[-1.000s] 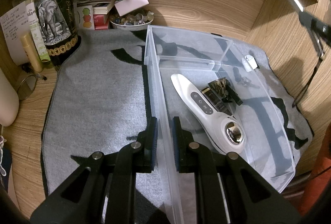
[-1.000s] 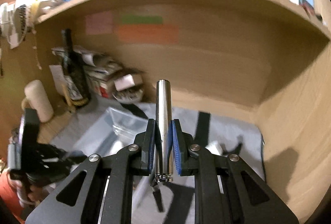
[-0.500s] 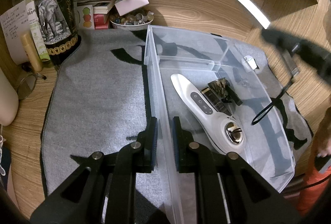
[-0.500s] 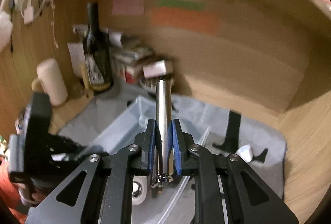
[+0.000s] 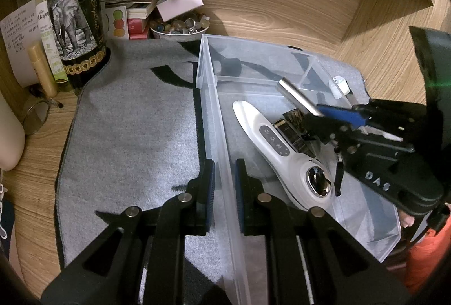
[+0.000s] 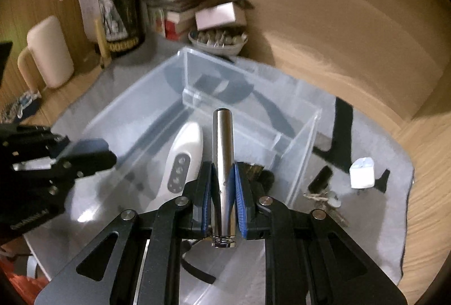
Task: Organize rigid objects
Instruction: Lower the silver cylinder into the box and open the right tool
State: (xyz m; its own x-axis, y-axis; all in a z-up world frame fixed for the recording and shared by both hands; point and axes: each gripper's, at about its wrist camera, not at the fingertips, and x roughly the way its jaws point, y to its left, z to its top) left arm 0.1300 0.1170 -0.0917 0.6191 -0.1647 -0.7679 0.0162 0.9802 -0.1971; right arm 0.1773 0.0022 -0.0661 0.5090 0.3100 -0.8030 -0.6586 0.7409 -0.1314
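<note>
A clear plastic bin [image 5: 255, 45] stands on a grey mat [image 5: 132, 130]. My left gripper [image 5: 224, 174] is shut on the bin's left wall, one finger inside and one outside. In the bin lie a white handheld device with buttons [image 5: 272, 140] and a small dark-and-gold item [image 5: 293, 126]. My right gripper [image 6: 223, 172] is shut on a silver metal cylinder [image 6: 222, 136], tilted over the bin above the white device [image 6: 183, 161]. In the left wrist view the right gripper [image 5: 324, 111] comes in from the right with the cylinder [image 5: 298, 98] pointing up-left.
A bunch of keys [image 6: 324, 199], a small black item [image 6: 320, 178] and a small white piece [image 6: 362, 172] lie on the mat right of the bin. A dark wine bottle [image 5: 76, 15], a bowl of beads [image 5: 180, 29] and stacked books stand at the back left. Wooden walls close the back and right.
My right gripper has come down and tipped forward, bringing the cylinder over the bin and into the left wrist view. The left gripper and bin have not moved.
</note>
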